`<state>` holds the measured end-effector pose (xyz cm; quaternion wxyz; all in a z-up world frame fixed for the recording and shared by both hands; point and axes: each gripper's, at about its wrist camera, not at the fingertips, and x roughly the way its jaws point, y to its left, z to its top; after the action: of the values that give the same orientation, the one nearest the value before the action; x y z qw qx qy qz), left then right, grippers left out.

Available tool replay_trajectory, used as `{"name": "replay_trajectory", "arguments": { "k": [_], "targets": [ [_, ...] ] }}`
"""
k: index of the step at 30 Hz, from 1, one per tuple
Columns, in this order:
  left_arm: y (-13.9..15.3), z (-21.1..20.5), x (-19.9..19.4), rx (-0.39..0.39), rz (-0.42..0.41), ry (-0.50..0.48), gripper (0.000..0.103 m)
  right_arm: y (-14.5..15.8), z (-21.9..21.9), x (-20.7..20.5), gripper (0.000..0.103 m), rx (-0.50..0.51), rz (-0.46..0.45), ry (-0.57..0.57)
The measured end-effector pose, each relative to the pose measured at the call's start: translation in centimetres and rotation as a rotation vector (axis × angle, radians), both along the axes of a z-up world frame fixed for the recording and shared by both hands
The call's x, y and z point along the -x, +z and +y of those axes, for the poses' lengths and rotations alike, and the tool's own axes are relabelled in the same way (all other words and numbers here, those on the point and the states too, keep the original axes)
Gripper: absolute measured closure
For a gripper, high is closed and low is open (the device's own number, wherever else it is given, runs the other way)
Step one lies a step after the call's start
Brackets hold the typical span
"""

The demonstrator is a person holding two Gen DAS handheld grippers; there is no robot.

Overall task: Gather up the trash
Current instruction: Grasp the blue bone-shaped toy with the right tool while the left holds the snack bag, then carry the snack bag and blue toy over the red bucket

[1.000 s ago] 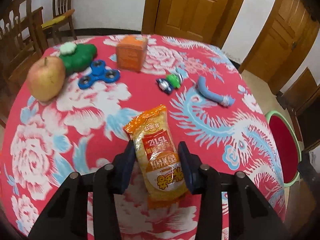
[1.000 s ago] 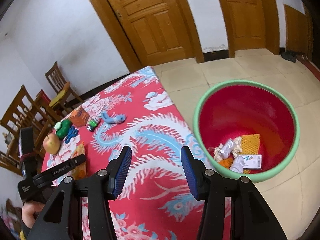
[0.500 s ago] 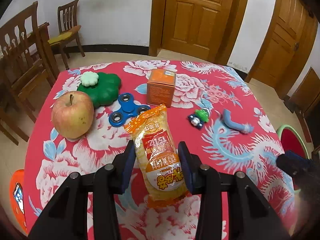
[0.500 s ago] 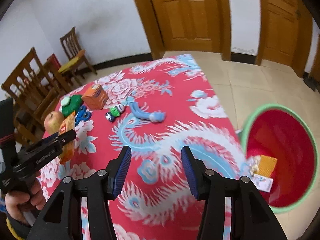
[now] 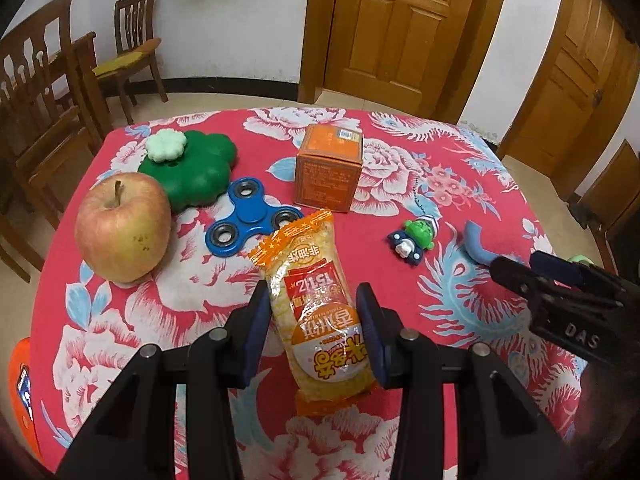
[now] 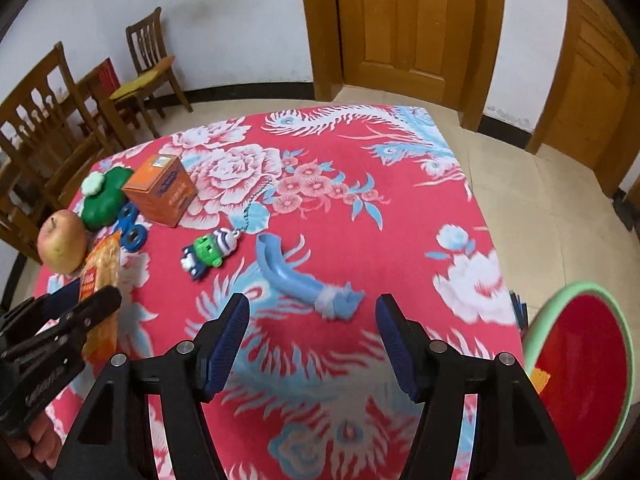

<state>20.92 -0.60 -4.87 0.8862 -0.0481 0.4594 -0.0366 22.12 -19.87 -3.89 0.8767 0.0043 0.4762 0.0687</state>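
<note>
An orange and yellow snack packet (image 5: 316,312) is clamped between the blue pads of my left gripper (image 5: 312,296), lifted over the red flowered tablecloth (image 5: 460,184). In the right wrist view the same packet (image 6: 100,268) shows at the far left. My right gripper (image 6: 312,308) hovers over the table with its jaws opening and nothing gripped. A curved blue tube-like piece with a frayed end (image 6: 296,276) lies on the cloth just ahead of its fingertips. The red bin with a green rim (image 6: 580,286) stands on the floor at the right, with some rubbish inside.
On the cloth are an apple (image 5: 122,228), a green clover-shaped piece (image 5: 196,168), a blue fidget spinner (image 5: 250,218), an orange box (image 5: 328,168) and a small green toy keychain (image 5: 414,238). Wooden chairs (image 5: 44,120) stand at the left, doors behind.
My right gripper has swung from over the bin to above the table near the blue piece, and its jaws have widened. The left gripper has drawn back a little with the packet.
</note>
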Motion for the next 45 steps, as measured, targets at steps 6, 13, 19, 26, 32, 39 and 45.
{"name": "replay_trajectory", "arguments": {
  "k": [6,13,19,26,32,39,45],
  "targets": [
    [-0.7,0.3,-0.3,0.007,0.014,0.017,0.059,-0.6,0.8,-1.0,0.036,0.033,-0.019,0.025],
    [-1.1,0.4,-0.6,0.013,0.024,0.023,0.059,-1.4,0.9,-1.7,0.036,0.029,-0.012,0.015],
    [-1.4,0.3,-0.8,0.015,0.032,0.020,0.059,-1.5,1.2,-1.7,0.037,0.044,-0.029,0.024],
    [-1.4,0.1,-0.7,0.015,0.030,0.016,0.059,-1.5,1.4,-1.4,0.038,0.045,-0.031,0.019],
    [-1.0,0.1,-0.4,0.016,0.023,0.015,0.059,-1.0,1.0,-0.5,0.038,0.020,-0.039,0.008],
    [-0.3,-0.5,0.3,0.016,0.009,0.002,0.059,0.5,0.1,1.3,0.038,0.004,-0.071,-0.025],
    [0.7,-1.3,1.1,0.015,-0.010,-0.017,0.059,1.5,-1.0,3.0,0.038,-0.012,-0.089,-0.058]
  ]
}}
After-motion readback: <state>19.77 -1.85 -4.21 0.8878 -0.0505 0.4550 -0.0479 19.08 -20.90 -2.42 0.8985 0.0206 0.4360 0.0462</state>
